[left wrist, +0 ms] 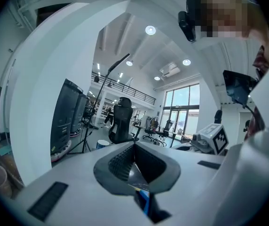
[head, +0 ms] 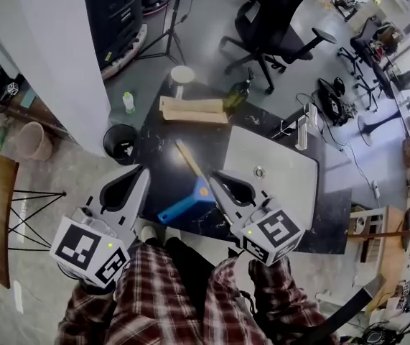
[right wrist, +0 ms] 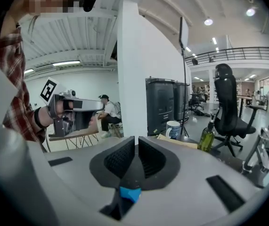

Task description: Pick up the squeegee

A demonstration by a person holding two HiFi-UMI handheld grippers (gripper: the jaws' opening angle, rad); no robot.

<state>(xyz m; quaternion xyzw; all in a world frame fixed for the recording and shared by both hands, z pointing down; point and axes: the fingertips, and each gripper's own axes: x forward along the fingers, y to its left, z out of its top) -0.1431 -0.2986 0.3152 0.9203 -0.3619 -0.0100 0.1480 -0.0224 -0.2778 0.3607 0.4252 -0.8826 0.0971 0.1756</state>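
The squeegee (head: 190, 201) lies flat on the dark table (head: 152, 165) at the centre of the head view, its blue handle running lower left and its pale blade upper left. The task looks to be at the approach: nothing is lifted yet. The right gripper (head: 214, 179) hovers just beside the blue handle with its jaws together and empty. The left gripper (head: 138, 172), further left, is likewise closed on nothing. Judging from this, the next move calls for parting the right jaws, tipping them down over the handle, and closing.
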